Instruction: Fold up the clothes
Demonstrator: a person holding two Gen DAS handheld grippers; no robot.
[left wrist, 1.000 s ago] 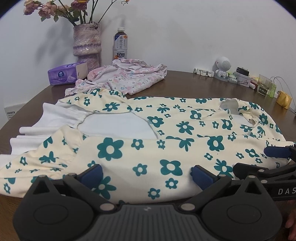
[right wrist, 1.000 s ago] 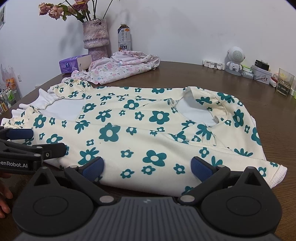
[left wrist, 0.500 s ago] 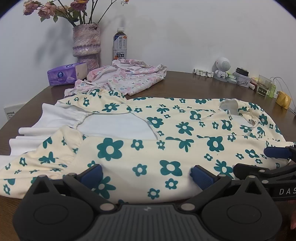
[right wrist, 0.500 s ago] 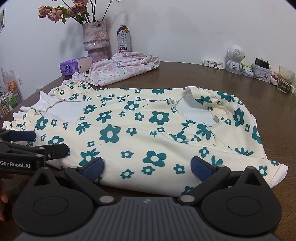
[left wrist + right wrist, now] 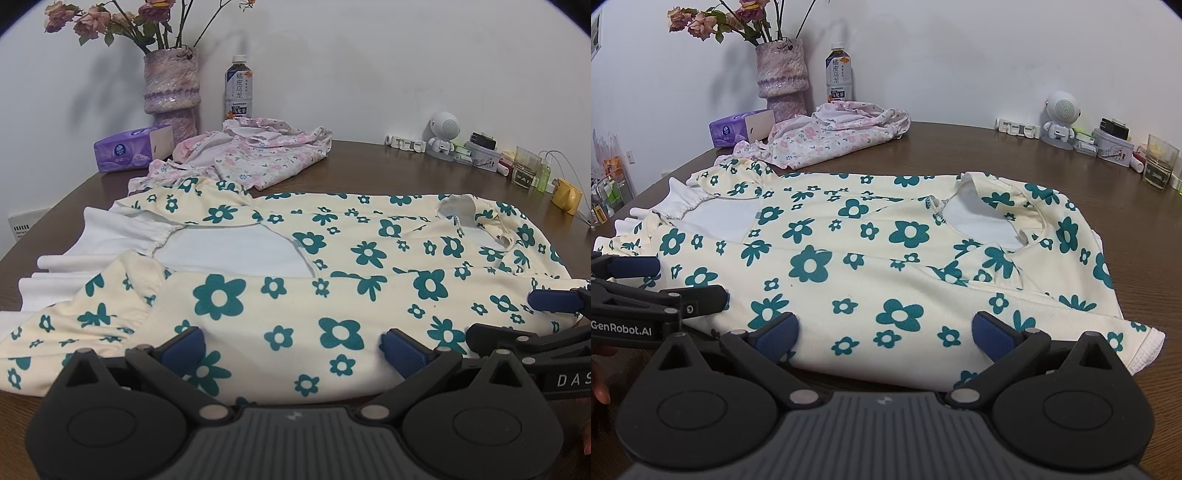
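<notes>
One cream dress [image 5: 332, 280] with green flowers lies spread flat on the brown tabletop [image 5: 388, 166], and it fills the middle of both views. One more piece of clothing, a pink flowered one [image 5: 255, 155], sits in a loose heap behind it, near the wall. There are two tongs. The left tongs [image 5: 291, 345] are released, with their two blue pads spread wide apart at the near edge of the dress and nothing between them but cloth lying flat. The right tongs [image 5: 884, 332] are released too, with pads just as wide, at the near edge of the dress farther to the right. Each view shows the other tongs from the side: the right tongs poke in at the right edge of the left view, and the left tongs poke in at the left edge of the right view. At the back stand one vase [image 5: 171, 88] with pink flowers, one drink bottle [image 5: 239, 88], one purple tissue pack [image 5: 129, 149] and one small white toy robot [image 5: 443, 134]. The left view shows one yellow thing [image 5: 565, 195] at the far right, which the right view does not show. The right view shows the white hem of the dress [image 5: 1141, 349] at the near right, and a fingertip [image 5: 600, 393] at its left edge.
</notes>
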